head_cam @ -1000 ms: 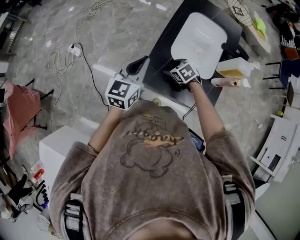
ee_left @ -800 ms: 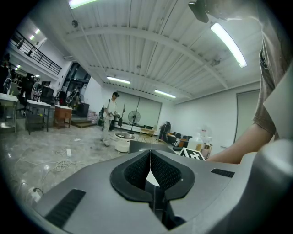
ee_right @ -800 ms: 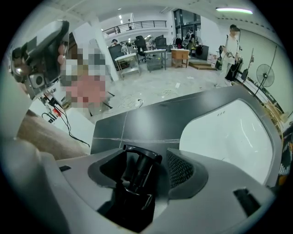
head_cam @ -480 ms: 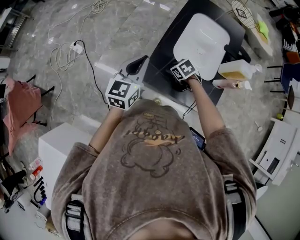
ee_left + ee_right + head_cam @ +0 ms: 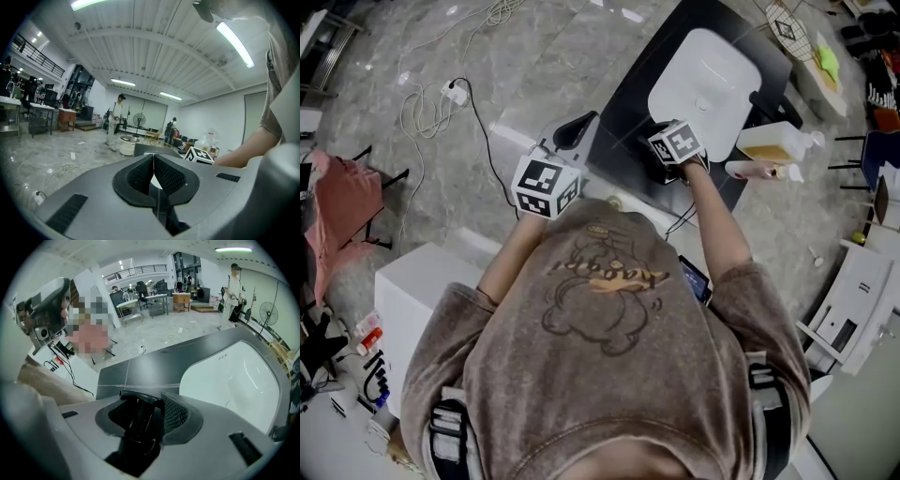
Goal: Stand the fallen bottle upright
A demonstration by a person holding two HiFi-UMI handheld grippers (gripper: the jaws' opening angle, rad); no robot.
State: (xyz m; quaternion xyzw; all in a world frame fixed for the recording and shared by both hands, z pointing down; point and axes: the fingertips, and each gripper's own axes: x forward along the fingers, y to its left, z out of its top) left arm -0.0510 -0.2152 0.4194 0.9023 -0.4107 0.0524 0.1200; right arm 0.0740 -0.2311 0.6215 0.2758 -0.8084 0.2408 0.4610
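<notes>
Nearest the person, the left tool (image 5: 153,161) hangs level beside the worktop's (image 5: 140,369) near left edge, its pads pressed together on nothing. Just beyond, at the worktop's near edge, the right tool (image 5: 143,399) points steeply down; its jaws have just been closing and now clasp the dark bottle (image 5: 136,427), so I judge the bottle caught but not yet stood up. Farther in lies the white basin (image 5: 234,380), close beside the bottle, so the tilt upright has little room.
</notes>
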